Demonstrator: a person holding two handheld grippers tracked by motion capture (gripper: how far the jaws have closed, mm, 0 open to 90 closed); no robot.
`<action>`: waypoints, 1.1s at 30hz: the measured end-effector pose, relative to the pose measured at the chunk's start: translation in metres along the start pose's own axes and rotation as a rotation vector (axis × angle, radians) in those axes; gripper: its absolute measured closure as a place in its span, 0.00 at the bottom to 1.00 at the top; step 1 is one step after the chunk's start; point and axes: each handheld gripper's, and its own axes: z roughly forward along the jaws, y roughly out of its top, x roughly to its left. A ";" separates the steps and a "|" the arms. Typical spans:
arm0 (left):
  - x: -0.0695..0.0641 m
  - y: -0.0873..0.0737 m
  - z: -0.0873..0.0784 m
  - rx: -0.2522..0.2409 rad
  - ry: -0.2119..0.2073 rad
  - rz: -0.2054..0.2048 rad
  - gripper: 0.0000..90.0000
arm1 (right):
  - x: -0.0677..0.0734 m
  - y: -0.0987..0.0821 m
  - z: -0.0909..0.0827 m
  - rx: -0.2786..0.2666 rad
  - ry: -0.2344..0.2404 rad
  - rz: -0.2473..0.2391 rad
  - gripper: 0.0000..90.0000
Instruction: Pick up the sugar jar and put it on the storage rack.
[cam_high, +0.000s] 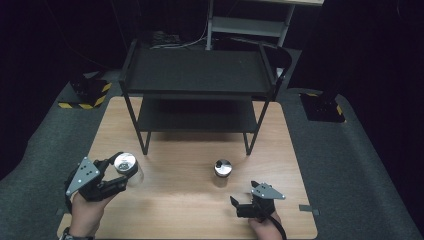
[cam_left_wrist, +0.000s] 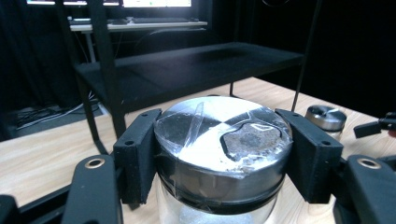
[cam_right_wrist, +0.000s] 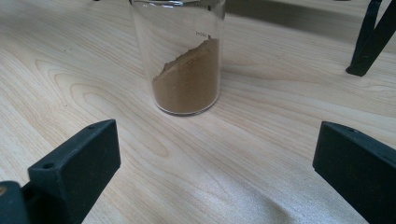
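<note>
Gripping a glass jar by its metal lid, the left claw has both jaws pressed against the lid's sides at the front-left of the desk. Torn clear tape lies over the lid top in the left gripper view. Whether the jar bottom rests on the wood or hangs just above it, cannot tell.

Right claw sits near the desk's front edge with jaws spread wide and nothing between them. The second jar, with brown powder banked on a slant inside, stands just ahead of it, apart from both jaws, in front of the black two-tier shelf rack.

Risks, as judgement:
- Left grip is on the lid only, not the glass. If the lid is loose or the tape is all that holds it, lifting could leave the body behind or drop it.
- Smooth round metal between flat jaws: jar could twist or slip out if tilted.
- A move toward the rack could knock the jar against a rack leg or the lower shelf edge.
- Right claw closing off-centre could tip the second jar; it looks narrow and tall.
- Powder shifts if tilted.
</note>
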 end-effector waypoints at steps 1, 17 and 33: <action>0.000 0.003 0.001 -0.003 -0.001 0.001 0.39 | 0.000 0.000 0.000 0.000 0.000 0.000 0.01; 0.001 0.051 0.024 -0.054 -0.012 0.028 0.39 | 0.000 -0.001 0.000 -0.004 0.002 0.001 0.01; 0.000 0.100 0.043 -0.095 -0.027 0.040 0.39 | -0.002 -0.001 -0.001 -0.007 0.006 0.005 0.01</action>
